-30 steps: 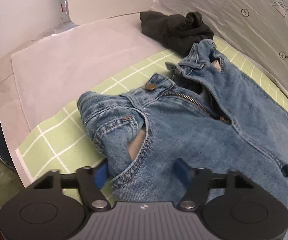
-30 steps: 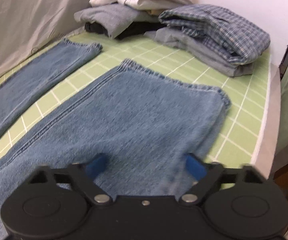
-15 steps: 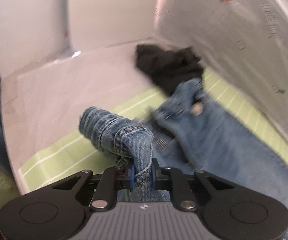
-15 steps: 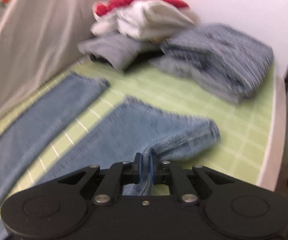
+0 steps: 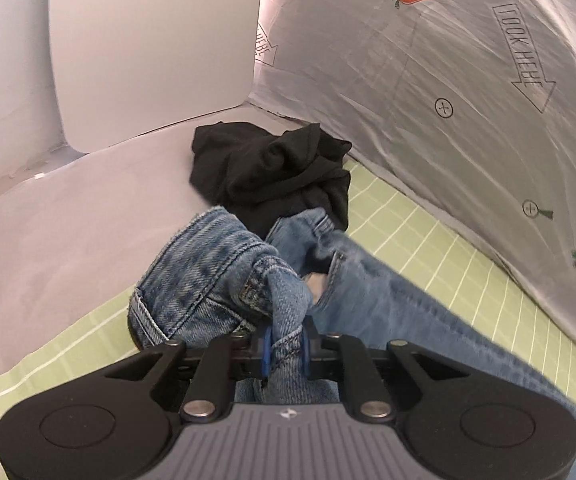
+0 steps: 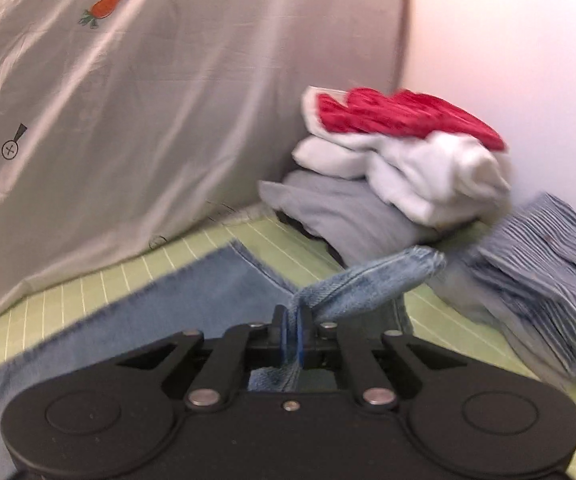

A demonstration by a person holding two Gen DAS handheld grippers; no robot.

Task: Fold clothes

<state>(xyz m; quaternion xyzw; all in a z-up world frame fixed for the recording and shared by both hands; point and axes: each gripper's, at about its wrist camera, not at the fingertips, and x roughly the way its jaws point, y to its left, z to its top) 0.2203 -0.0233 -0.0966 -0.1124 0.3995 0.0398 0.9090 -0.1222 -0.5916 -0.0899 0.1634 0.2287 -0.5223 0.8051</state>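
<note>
Blue jeans (image 5: 215,280) lie on a green checked mat (image 5: 428,248). My left gripper (image 5: 284,350) is shut on the jeans' waistband by a front pocket, lifted off the mat and bunched toward the far waist. In the right wrist view my right gripper (image 6: 292,338) is shut on the hem of one jeans leg (image 6: 372,284), raised above the mat (image 6: 127,276). The other leg (image 6: 191,292) lies flat beneath it.
A crumpled black garment (image 5: 271,168) lies just past the waistband on a white sheet. A grey printed curtain (image 5: 468,80) borders the mat's far side. A stack of folded clothes (image 6: 400,168) and a striped blue shirt (image 6: 544,276) sit beyond the leg hem.
Both grippers closed on the jeans, left on the waistband, right on a leg hem. Both lifted the cloth and carried it toward the far side of the mat.
</note>
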